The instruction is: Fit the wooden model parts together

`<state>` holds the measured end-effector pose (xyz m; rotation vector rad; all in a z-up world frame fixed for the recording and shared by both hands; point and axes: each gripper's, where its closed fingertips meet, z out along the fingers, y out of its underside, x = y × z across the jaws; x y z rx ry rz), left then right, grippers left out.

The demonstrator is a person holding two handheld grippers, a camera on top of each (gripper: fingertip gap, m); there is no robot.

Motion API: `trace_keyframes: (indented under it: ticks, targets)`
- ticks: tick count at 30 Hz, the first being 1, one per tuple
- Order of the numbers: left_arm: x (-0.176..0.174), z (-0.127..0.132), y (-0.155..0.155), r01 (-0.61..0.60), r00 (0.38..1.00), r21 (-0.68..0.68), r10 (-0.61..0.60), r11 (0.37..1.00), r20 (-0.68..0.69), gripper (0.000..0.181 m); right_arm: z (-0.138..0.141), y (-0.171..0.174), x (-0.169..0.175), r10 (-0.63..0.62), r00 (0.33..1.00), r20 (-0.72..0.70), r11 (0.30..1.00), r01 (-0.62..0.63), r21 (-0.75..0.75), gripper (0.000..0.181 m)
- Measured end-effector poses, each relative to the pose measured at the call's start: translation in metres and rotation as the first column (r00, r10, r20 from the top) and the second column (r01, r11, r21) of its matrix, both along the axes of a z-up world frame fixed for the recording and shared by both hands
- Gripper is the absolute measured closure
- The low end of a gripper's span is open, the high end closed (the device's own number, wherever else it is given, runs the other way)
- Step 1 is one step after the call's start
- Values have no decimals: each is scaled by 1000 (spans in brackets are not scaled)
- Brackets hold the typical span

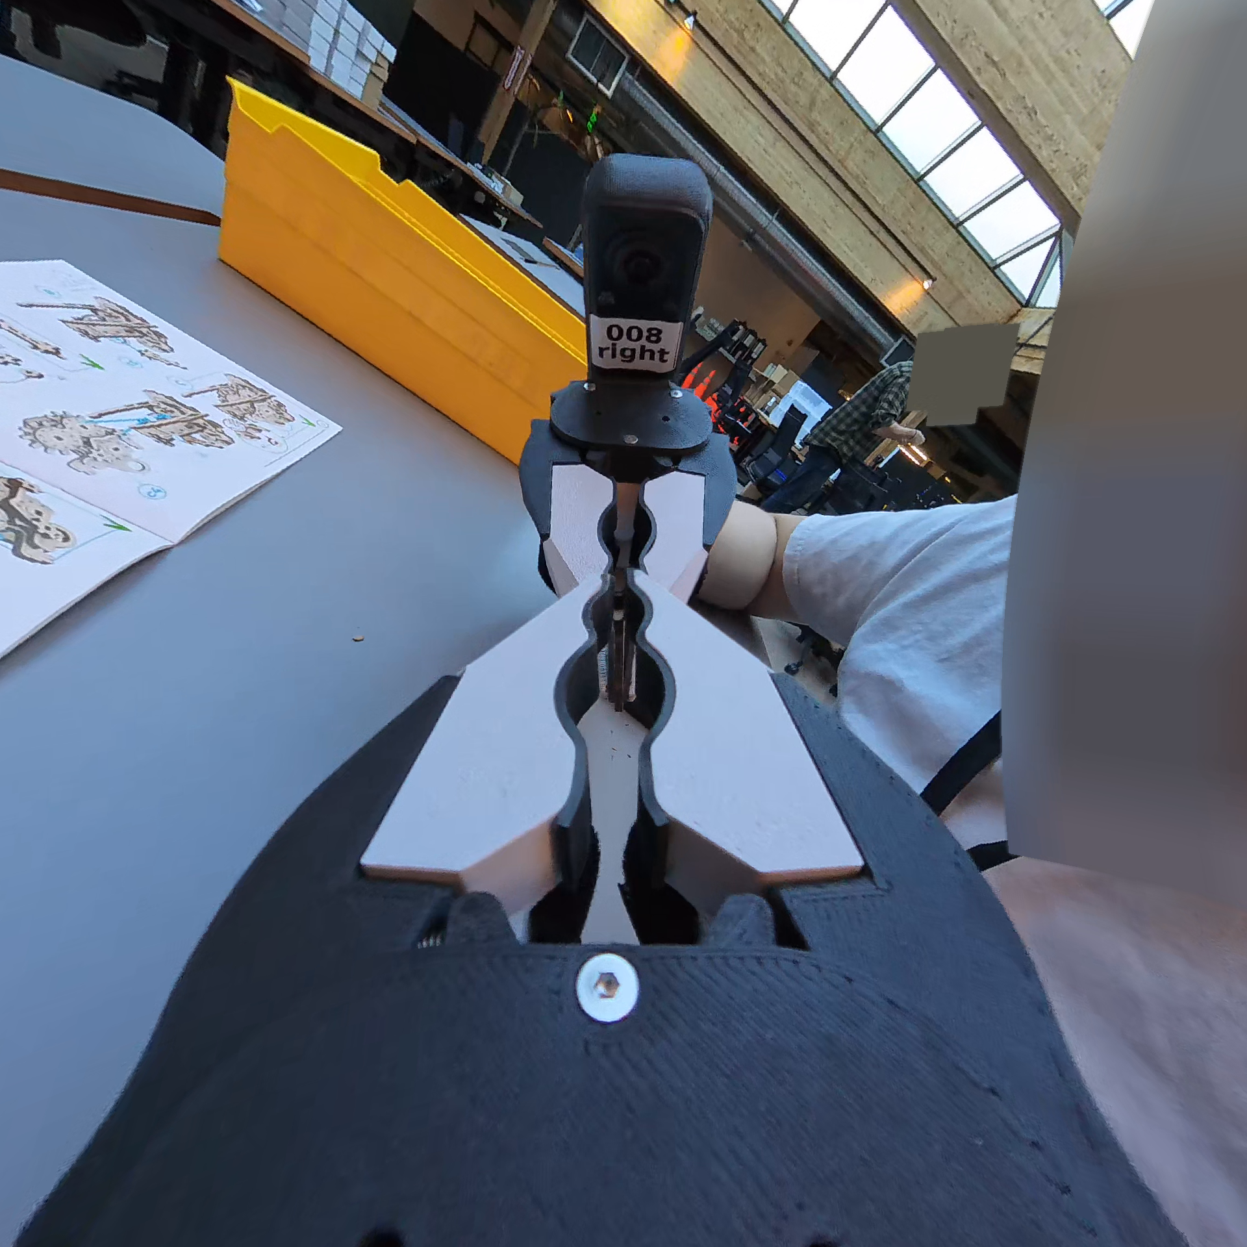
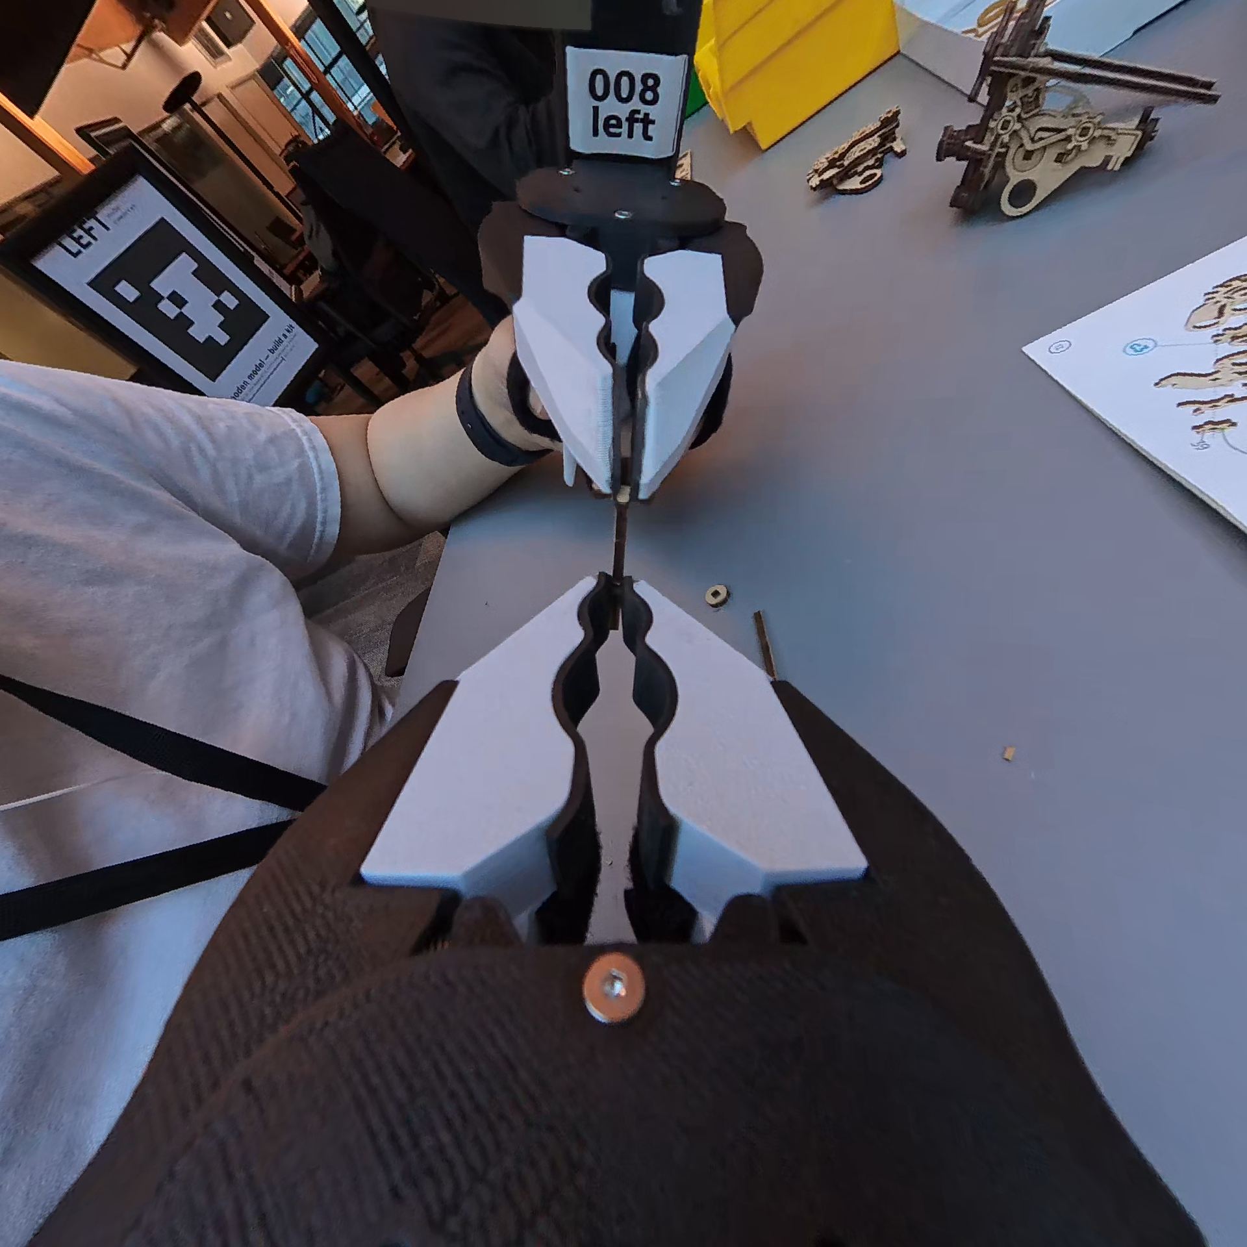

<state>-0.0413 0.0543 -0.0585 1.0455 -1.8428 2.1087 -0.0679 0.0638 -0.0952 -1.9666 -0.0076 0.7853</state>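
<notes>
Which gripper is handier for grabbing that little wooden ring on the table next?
Probably the right gripper: the wooden ring lies just beside its tips, nearer than the left gripper. Both are shut on the thin wooden stick, so it must let go first.

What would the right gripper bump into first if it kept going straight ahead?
Probably the left gripper, which faces it tip to tip. A thin wooden stick bridges the gap between them, and the right gripper is shut on its near end.
</notes>
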Motion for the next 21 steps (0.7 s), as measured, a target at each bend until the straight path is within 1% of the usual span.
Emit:
trace_keyframes:
  ticks: [2, 4, 7, 9, 11, 13, 14, 15, 16, 17, 19, 20, 21]
  targets:
    - [0, -2, 0, 5, 1000, 10, -5, 1000, -9, 181, 0, -1, 0, 4, 1000, -14, 1000, -4, -8, 181]
    - [2, -1, 2, -22, 1000, 14, 21, 1000, 11, 181, 4, 0, 2, -5, 997, -78, 1000, 5, 0, 181]
    - [6, 3, 5, -55, 998, -29, 55, 998, -6, 181, 9, 0, 5, -12, 988, -155, 1000, 14, 17, 181]
    - [7, 3, 5, -52, 998, -57, 50, 997, -28, 181, 11, 0, 3, -4, 974, -227, 1000, 9, 17, 181]
    - [7, 7, 5, -49, 998, -110, 43, 993, -55, 180, 17, 1, 2, 8, 942, -335, 999, 4, 33, 181]
    - [5, 16, 5, -7, 997, -193, -9, 981, -82, 160, 21, 0, 3, 20, 908, -419, 999, -4, 40, 181]
    - [6, 20, 7, -3, 996, -223, -17, 975, -89, 151, 22, -1, 5, 19, 899, -437, 999, -2, 40, 181]
    - [7, 23, 11, -14, 997, -238, -4, 971, -77, 153, 21, -1, 7, 15, 898, -439, 999, 2, 38, 181]
    - [9, 24, 16, -38, 998, -226, 28, 973, -49, 157, 21, -1, 7, 12, 901, -434, 999, 4, 37, 181]
    - [12, 21, 20, -70, 998, -167, 69, 983, -11, 158, 21, -2, 8, 13, 901, -433, 999, 5, 39, 181]
    - [17, 4, 26, -140, 988, 38, 138, 989, 63, 157, 22, -2, 9, 9, 908, -419, 999, 9, 41, 181]
    - [18, -1, 27, -162, 984, 98, 153, 982, 89, 155, 20, -2, 10, 2, 918, -396, 999, 13, 37, 181]
    - [16, 2, 25, -162, 983, 90, 152, 983, 101, 154, 18, -2, 10, -3, 926, -377, 999, 16, 33, 181]
